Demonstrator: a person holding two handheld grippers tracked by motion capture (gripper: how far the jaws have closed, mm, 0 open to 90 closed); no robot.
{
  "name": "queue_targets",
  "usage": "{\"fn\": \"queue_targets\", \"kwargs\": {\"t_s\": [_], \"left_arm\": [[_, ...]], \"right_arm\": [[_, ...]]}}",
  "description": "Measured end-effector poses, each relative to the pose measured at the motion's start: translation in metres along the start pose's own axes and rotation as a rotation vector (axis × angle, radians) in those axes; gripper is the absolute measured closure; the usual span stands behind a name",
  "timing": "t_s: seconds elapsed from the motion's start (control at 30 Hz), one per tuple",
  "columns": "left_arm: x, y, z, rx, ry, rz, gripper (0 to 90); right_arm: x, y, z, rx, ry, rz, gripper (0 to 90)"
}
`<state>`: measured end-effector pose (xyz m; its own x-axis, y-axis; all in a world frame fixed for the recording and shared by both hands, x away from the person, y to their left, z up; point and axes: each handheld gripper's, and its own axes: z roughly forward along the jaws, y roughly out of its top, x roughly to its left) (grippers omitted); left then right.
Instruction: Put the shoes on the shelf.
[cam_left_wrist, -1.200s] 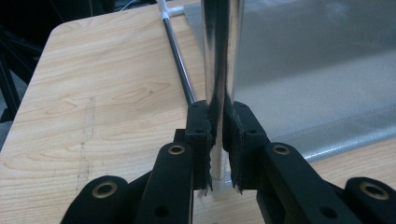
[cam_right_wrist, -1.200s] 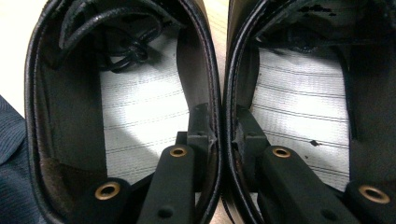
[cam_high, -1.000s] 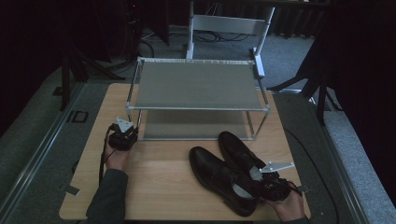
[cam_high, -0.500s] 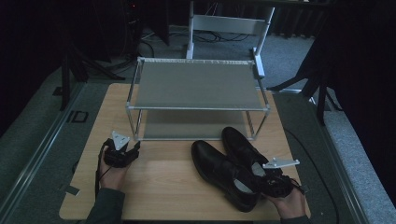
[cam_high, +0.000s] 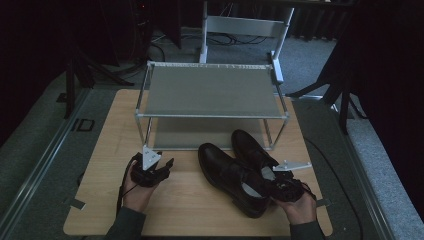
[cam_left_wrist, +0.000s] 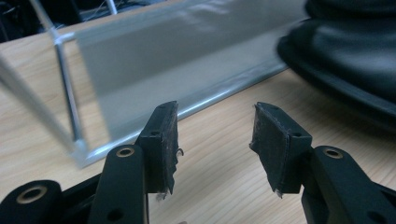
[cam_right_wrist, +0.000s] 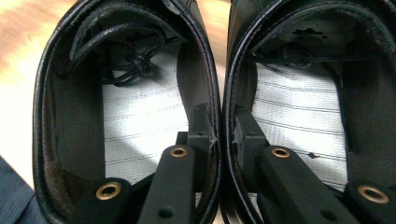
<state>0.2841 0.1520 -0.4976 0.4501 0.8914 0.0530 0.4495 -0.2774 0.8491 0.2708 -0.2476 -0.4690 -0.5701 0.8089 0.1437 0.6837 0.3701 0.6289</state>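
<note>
Two black leather shoes (cam_high: 225, 175) (cam_high: 250, 147) lie side by side on the wooden table (cam_high: 195, 210), toes toward a metal shoe rack (cam_high: 210, 116). My right gripper (cam_high: 277, 182) is shut on their two touching inner walls, one jaw inside the left shoe (cam_right_wrist: 135, 121) and one inside the right shoe (cam_right_wrist: 299, 112). The grip point of the right gripper (cam_right_wrist: 223, 126) sits at the heel openings. My left gripper (cam_high: 167, 165) hovers left of the shoes. The jaws of the left gripper (cam_left_wrist: 215, 126) have just been opening, with nothing between them.
The rack has a grey top shelf and a lower shelf (cam_left_wrist: 187, 70), with thin legs (cam_left_wrist: 70, 93) close ahead of the left gripper. A metal frame (cam_high: 240, 30) stands on the floor behind the table. Bare wood lies between the left gripper and the shoes.
The left gripper has drawn back from the rack's left leg toward the near edge and right, and its jaws have opened. The right gripper has shifted the shoes slightly toward the rack.
</note>
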Motion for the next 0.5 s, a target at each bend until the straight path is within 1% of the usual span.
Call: {"fn": "queue_targets", "kwargs": {"t_s": [0.07,0.1,0.23,0.27,0.37,0.5], "left_arm": [[0.000,0.000,0.000,0.000,0.000,0.000,51.5],[-0.008,0.005,0.005,-0.006,-0.018,0.011,51.5],[-0.016,0.010,0.010,-0.010,-0.041,0.023,51.5],[-0.016,0.010,0.010,-0.010,-0.041,0.023,51.6],[-0.022,0.012,0.012,-0.012,-0.052,0.030,51.6],[-0.026,0.015,0.013,-0.021,-0.060,0.039,51.6]], "right_arm": [[0.001,0.002,0.001,-0.003,-0.002,-0.002,80.4],[0.003,0.007,0.004,-0.013,-0.010,-0.007,80.4],[0.003,0.017,0.007,-0.020,-0.006,-0.011,80.3],[0.003,0.017,0.007,-0.020,-0.006,-0.011,80.3],[0.003,0.025,0.011,-0.033,-0.001,-0.007,80.3],[0.002,0.033,0.016,-0.052,-0.008,0.003,80.3]]}}
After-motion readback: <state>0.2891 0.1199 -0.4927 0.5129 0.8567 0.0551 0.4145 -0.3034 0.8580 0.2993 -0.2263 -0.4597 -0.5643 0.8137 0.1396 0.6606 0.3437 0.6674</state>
